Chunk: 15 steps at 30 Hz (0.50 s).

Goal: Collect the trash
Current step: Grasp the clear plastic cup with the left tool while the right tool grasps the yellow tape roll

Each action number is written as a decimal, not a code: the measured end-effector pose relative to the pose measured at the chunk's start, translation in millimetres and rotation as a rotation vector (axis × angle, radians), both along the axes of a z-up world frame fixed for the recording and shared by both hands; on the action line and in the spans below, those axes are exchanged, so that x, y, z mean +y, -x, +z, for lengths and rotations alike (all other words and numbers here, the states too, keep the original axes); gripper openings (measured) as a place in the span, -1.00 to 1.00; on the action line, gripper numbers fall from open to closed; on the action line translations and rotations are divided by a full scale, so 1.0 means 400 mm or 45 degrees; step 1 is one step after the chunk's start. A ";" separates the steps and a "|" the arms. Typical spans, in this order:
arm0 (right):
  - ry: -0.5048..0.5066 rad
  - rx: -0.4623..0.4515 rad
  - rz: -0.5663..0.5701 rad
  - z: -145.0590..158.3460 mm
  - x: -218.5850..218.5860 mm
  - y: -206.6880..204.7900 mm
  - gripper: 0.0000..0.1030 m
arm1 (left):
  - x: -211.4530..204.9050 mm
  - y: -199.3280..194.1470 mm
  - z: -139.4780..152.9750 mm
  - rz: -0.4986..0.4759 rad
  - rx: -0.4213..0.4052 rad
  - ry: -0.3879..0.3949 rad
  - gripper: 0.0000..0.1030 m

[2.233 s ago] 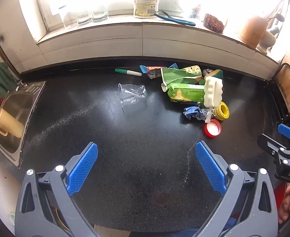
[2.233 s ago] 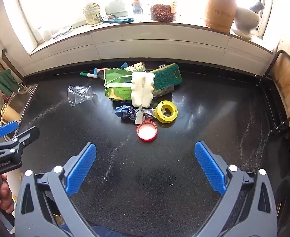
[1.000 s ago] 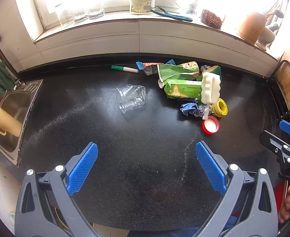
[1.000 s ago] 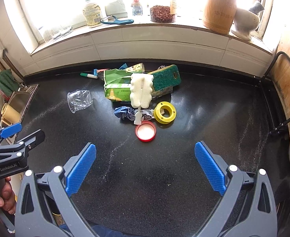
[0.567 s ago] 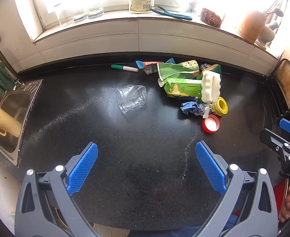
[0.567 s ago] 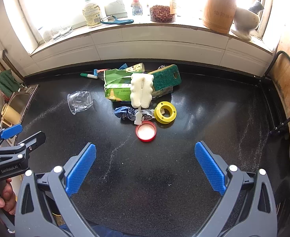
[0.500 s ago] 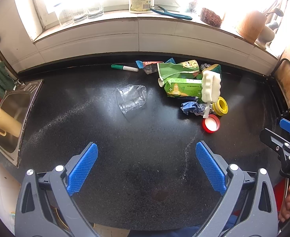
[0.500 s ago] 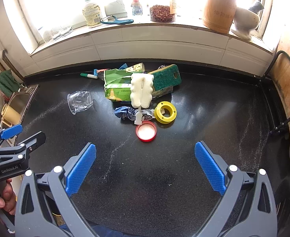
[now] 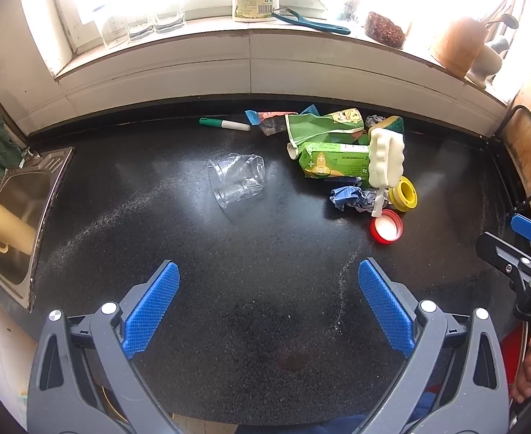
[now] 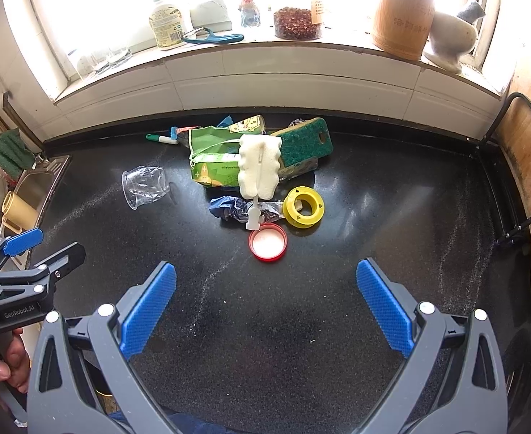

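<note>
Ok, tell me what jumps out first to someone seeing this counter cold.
The heap of litter at the back of the black countertop: green snack packaging under a white sponge brush, with a yellow tape roll and red lid in front. A crushed clear plastic cup lies apart, to the left. Nearest the cameras, both grippers' blue-padded jaws stand wide open and empty.

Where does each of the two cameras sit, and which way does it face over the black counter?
Left wrist: on the left gripper, facing the window wall; its open fingers show, with the clear cup ahead.
Right wrist: on the right gripper, same heading; open fingers show, red lid ahead.
Shared: the cup, lid and green carton; each view catches the other gripper.
</note>
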State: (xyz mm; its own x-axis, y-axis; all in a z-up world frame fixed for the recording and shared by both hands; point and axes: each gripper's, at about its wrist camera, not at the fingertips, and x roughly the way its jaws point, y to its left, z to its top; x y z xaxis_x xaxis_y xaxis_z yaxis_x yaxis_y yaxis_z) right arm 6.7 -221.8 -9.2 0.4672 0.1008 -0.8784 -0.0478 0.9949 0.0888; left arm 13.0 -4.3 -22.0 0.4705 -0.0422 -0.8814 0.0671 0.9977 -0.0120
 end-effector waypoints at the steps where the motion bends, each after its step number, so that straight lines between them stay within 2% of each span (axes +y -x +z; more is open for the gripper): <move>1: -0.003 0.003 0.001 -0.001 -0.004 -0.007 0.89 | 0.000 -0.005 -0.001 -0.007 -0.003 -0.004 0.87; 7: -0.031 0.009 -0.016 -0.035 -0.041 -0.037 0.89 | 0.017 -0.054 -0.028 -0.151 -0.032 -0.062 0.87; 15: -0.026 0.083 0.010 -0.183 -0.114 -0.140 0.89 | 0.086 -0.175 -0.132 -0.364 -0.012 -0.092 0.87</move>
